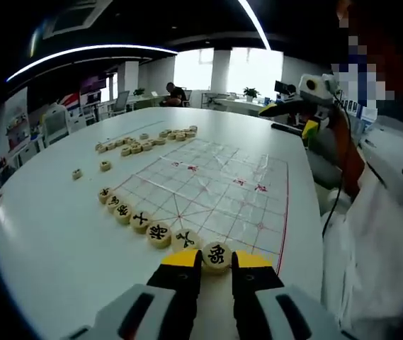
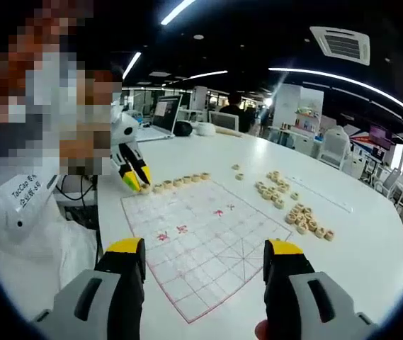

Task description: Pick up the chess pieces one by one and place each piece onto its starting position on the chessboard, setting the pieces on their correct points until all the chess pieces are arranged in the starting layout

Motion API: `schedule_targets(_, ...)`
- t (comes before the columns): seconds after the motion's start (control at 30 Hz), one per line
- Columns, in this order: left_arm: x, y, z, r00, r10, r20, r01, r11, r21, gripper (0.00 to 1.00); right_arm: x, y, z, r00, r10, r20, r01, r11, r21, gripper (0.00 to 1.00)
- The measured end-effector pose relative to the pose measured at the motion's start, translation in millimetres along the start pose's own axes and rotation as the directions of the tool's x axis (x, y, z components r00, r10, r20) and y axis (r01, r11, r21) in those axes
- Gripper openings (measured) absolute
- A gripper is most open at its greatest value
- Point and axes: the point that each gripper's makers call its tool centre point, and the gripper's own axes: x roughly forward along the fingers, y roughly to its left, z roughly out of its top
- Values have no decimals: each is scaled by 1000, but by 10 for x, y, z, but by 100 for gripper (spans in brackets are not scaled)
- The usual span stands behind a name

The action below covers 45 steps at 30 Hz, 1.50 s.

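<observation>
In the left gripper view we see the chess piece (image 1: 217,256), a round wooden disc with a black character, pinched between the yellow-tipped jaws of the left claw (image 1: 216,263) at the near edge of the chessboard (image 1: 208,191). It sits at the end of a row of placed pieces (image 1: 142,221) that runs along this edge of the board, each disc just beside the next. The chessboard is a clear sheet printed with red grid lines, lying flat on the white round table (image 1: 59,241).

Beyond the far edge of the board we note a loose group of unplaced pieces (image 1: 144,142) in a curved line, with two single discs (image 1: 91,170) lying apart from it, nearer the table's rim.

In the right gripper view the right claw (image 2: 205,263) hovers above the opposite edge of the chessboard (image 2: 201,244), its jaws spread wide with nothing between them. From this side we see the left claw (image 2: 136,178) at the far edge, at the end of the row of placed pieces (image 2: 180,182), and scattered pieces (image 2: 297,212) on the table (image 2: 357,262) to the right of the board.

A person in a white garment (image 2: 24,234) sits at the table's side. Behind lies an office with desks, chairs and ceiling strip lights (image 1: 81,53).
</observation>
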Motion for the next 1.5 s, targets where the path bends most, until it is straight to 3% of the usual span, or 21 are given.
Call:
schedule_targets(0.23,-63,67,43,1000,20,19,-20,1000,-24,21,-1,-8,-12,1000,-1,-4,1,1000,-1,68)
schedule_targets(0.37,-95,22,92,999,3,36,-1,1000,-30,21,-1,-19,-15,1000,-5,-4,5,1000,3,68)
schedule_targets(0.7,-83,132,333,995,34,92,-31,999,-30,25,-16,-10,1,1000,-3,1,3,1000,-1,68)
schedule_targets(0.9,12,298,516,993,48,108,-46,999,-25,29,-30,-36,-2,1000,-11,1,11,1000,3,68)
schedule_targets(1.1,90,558,744,986,86,142,-77,995,-68,34,-42,-72,-8,1000,-24,3,24,1000,9,68)
schedule_targets(1.5,265,938,1070,983,128,128,-126,992,-25,41,-62,-98,-2,999,-36,9,36,999,16,68)
